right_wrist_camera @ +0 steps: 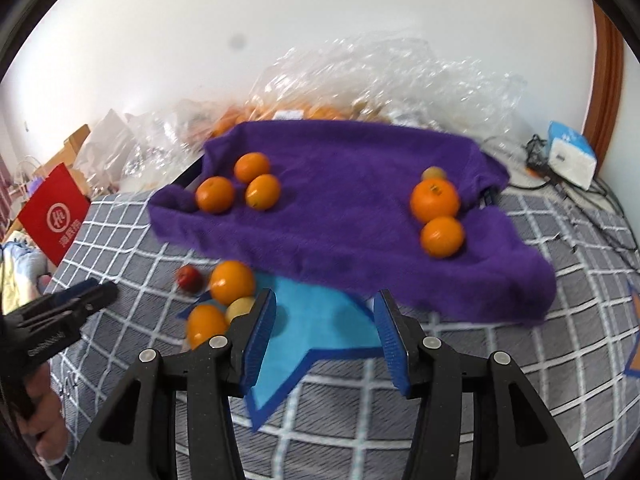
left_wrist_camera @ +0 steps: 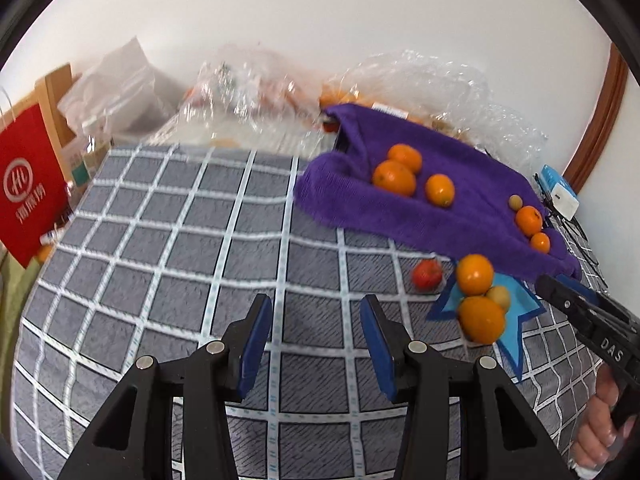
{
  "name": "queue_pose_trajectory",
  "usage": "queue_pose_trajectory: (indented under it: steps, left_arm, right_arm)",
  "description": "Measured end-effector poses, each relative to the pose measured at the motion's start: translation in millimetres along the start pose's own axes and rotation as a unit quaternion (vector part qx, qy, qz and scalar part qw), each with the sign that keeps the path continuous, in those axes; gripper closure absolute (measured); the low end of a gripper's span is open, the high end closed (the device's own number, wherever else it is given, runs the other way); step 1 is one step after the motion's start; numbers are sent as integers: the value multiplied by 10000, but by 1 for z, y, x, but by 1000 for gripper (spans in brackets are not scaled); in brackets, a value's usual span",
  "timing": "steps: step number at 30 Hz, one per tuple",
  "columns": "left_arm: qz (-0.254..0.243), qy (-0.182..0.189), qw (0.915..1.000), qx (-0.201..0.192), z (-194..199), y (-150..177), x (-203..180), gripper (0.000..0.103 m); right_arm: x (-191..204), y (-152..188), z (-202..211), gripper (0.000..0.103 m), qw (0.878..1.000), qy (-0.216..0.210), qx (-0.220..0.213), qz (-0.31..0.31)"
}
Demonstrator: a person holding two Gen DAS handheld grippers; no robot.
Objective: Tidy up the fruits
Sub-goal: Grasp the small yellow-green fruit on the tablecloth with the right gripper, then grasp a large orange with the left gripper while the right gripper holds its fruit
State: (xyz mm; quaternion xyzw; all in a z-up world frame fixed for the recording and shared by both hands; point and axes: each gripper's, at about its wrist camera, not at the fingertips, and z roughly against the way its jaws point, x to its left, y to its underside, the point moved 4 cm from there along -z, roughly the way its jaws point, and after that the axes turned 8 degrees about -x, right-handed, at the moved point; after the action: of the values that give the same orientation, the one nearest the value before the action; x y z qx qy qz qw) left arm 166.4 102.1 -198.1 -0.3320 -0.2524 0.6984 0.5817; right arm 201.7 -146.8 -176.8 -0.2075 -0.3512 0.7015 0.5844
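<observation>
Grey checked bedding (left_wrist_camera: 160, 240) with white grid lines fills the left wrist view under a white wall, and lies bare from 7 to 11 o'clock. The left tongs (left_wrist_camera: 316, 344) stand released over that open stretch, nothing between the blue pads. A draped purple fleece cloth (left_wrist_camera: 460, 200) runs long from 12 toward 4 o'clock, carrying three round oranges (left_wrist_camera: 394, 178) near its upper fold and smaller ones near its lower edge. Below that edge, two oranges and a pale fruit (left_wrist_camera: 478, 300) sit on a light-blue star-shaped patch (left_wrist_camera: 516, 320); a small red fruit (left_wrist_camera: 427, 275) lies just beside. The right tongs enter at 4 o'clock.

From the right wrist view, the right tongs (right_wrist_camera: 325, 340) gape empty over the star patch, the cloth's hem just ahead; crinkled clear plastic bags (right_wrist_camera: 380, 80) line the wall.
</observation>
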Motion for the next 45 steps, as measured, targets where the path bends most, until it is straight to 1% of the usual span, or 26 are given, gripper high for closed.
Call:
queue_pose_trajectory:
  steps: [3, 4, 6, 8, 10, 12, 14, 17, 21, 23, 24, 25, 27, 28, 29, 31, 34, 38, 40, 43, 45]
  left_arm:
    - [78, 63, 9999, 46, -5, 5, 5, 59]
    - [89, 73, 9999, 49, -7, 7, 6, 59]
    - [87, 109, 9999, 1, -8, 11, 9, 59]
    - [74, 134, 9999, -80, -7, 13, 11, 59]
    - [80, 202, 9997, -97, -7, 12, 10, 59]
    - [8, 155, 9999, -73, -7, 13, 8, 59]
    - [-42, 195, 9998, -75, -6, 14, 6, 57]
    - [-46, 239, 9997, -66, -5, 15, 5, 56]
    - [50, 251, 9996, -85, -4, 16, 9, 56]
    - [71, 249, 9996, -92, -3, 16, 10, 56]
    - [73, 247, 9996, -92, -3, 16, 10, 56]
    - [70, 250, 9996, -92, -3, 16, 10, 56]
    - [77, 257, 9996, -91, -3, 16, 11, 56]
    - [81, 255, 9996, -93, -3, 16, 11, 56]
    - [79, 256, 9996, -94, -3, 16, 11, 56]
    - [93, 254, 9996, -92, -3, 17, 11, 56]
    - [71, 254, 9996, -82, -3, 17, 11, 55]
    - [-2, 243, 9997, -63, -4, 17, 8, 51]
    - [-59, 225, 9997, -44, -4, 18, 6, 49]
    - [-105, 238, 9997, -22, -5, 18, 4, 46]
    - [-101, 255, 9996, -18, -5, 17, 4, 46]
  right_arm:
    - [9, 4, -3, 53, 10000, 36, -5, 70]
    - [12, 5, -6, 54, 9999, 41, 39, 106]
    - [15, 6, -13, 60, 9998, 0, 131, 115]
    - [18, 6, -19, 62, 9997, -68, 212, 63]
    - [22, 5, -21, 62, 9996, -188, 220, -11]
    - [26, 5, -24, 62, 9989, -369, 290, -65]
    - [29, 5, -25, 62, 9984, -459, 332, -79]
    - [33, 4, -25, 62, 9981, -493, 374, -62]
    - [41, 7, -27, 62, 9965, -673, 487, -48]
    - [44, 6, -29, 63, 9969, -634, 475, 17]
    - [45, 6, -31, 68, 9969, -605, 495, 37]
    - [46, 7, -34, 69, 9964, -659, 538, 19]
    - [45, 10, -39, 76, 9950, -752, 661, -38]
    - [45, 10, -39, 76, 9949, -770, 651, -51]
    - [43, 9, -38, 76, 9952, -743, 629, -31]
    - [37, 8, -30, 76, 9974, -528, 498, 48]
    - [14, 7, -8, 76, 9993, -186, 270, 181]
    - [-18, 17, 3, 76, 9981, 306, 266, 468]
    - [-30, 24, -1, 76, 9978, 380, 369, 396]
    - [-42, 33, -5, 76, 9982, 351, 443, 197]
    - [-44, 34, -5, 75, 9987, 332, 338, 209]
